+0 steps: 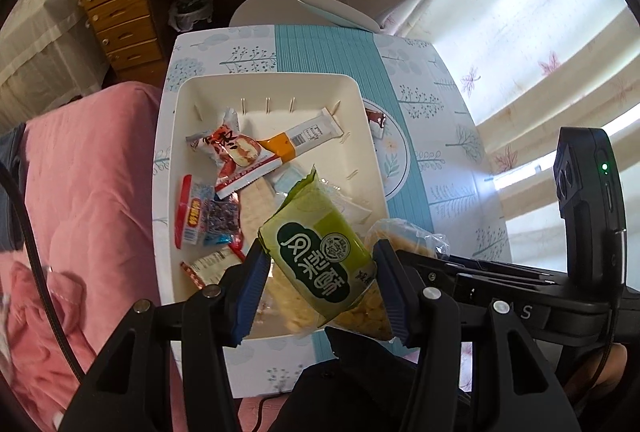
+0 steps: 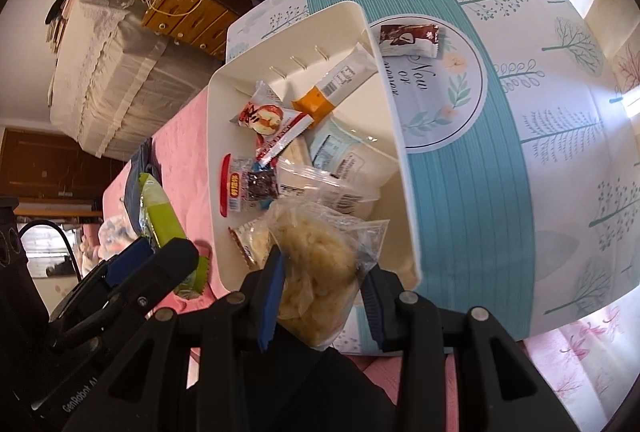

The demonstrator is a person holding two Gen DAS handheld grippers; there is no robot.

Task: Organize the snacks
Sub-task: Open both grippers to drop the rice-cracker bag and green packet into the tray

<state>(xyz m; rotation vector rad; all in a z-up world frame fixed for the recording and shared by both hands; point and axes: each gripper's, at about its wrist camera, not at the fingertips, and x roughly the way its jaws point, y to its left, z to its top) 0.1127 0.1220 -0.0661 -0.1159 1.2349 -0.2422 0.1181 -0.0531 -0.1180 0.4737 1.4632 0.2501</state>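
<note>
Both tongs carry a snack over the near end of the white bin [image 1: 208,84], presumably to drop it in with the rest. The left tongs [image 1: 320,288] clamp a green pack [image 1: 316,252] across its width; the right tongs [image 2: 320,292] pinch a clear bag [image 2: 316,264] of pale, yellowish pieces. The bin sits on the table [image 2: 540,112] and already holds a heap: a red-and-white wrapper [image 1: 240,152], an orange-and-white bar [image 1: 300,140], small packets. One brown packet [image 2: 408,38] lies outside, beside the far rim. The pile below leaves little flat room, and the tongs hang close together
</note>
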